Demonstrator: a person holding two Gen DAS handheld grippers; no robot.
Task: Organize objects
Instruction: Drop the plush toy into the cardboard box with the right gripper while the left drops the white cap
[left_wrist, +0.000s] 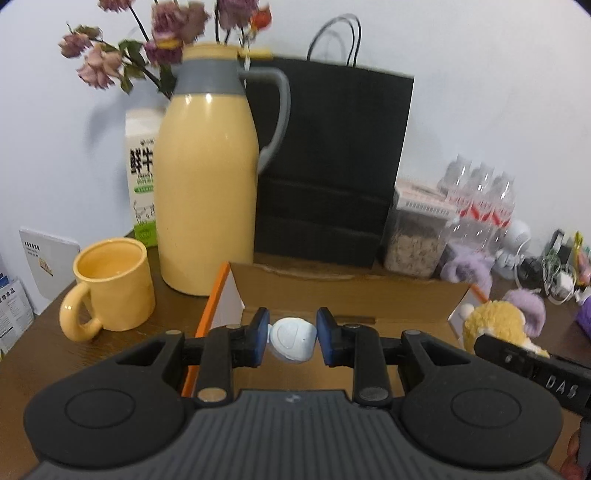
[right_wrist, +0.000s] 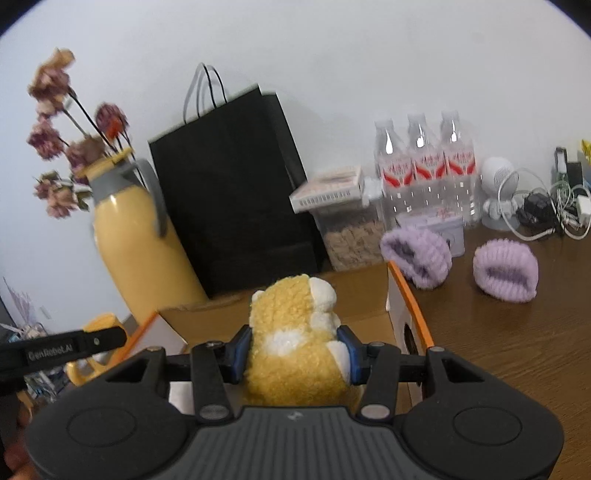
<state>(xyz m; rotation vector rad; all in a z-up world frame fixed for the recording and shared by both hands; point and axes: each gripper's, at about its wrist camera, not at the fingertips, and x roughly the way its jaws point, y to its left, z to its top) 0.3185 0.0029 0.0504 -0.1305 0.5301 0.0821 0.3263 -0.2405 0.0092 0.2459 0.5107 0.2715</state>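
Two matching black hand-held grippers with blue-padded fingers

The left gripper (left_wrist: 291, 334) has a dark grey ribbed plate in the middle, flanked by two rounded black housings with recessed circular discs, black link bars pinned with silver and dark round fasteners, and blue rectangular fingertip pads (left_wrist: 261, 326). The right gripper (right_wrist: 295, 354) is built the same, with blue pads (right_wrist: 242, 350) and a small pale logo on its ribbed plate. White lettering marks the black side of each, seen from the other's camera.
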